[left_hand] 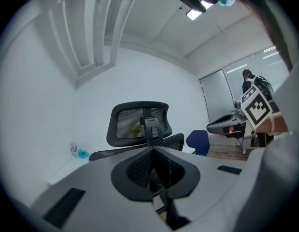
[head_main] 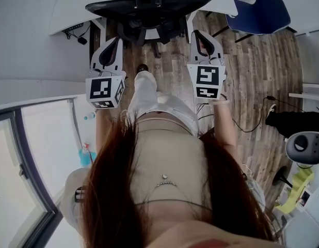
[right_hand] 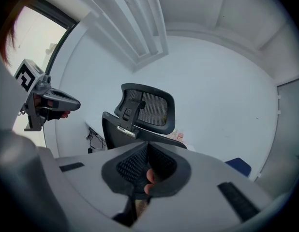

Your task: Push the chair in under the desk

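Note:
A black office chair (head_main: pixel 147 6) with a mesh back and headrest stands at the white desk (head_main: pixel 69 6), its back toward me. My left gripper (head_main: pixel 117 41) points at it from the left and my right gripper (head_main: pixel 196 35) from the right; both stop short of the chair's back. In the left gripper view the chair (left_hand: pixel 140 124) shows some way beyond the left gripper (left_hand: pixel 152 150), whose jaws are shut with nothing between them. The right gripper (right_hand: pixel 147 144) is likewise shut and empty, with the chair (right_hand: pixel 147 108) ahead of it.
A blue chair (head_main: pixel 260 14) stands at the right end of the desk. Cables (head_main: pixel 252 120) and a black bag (head_main: pixel 293 122) lie on the wooden floor at the right. A glass wall (head_main: pixel 25 164) runs along the left. My leg (head_main: pixel 144 92) steps forward between the grippers.

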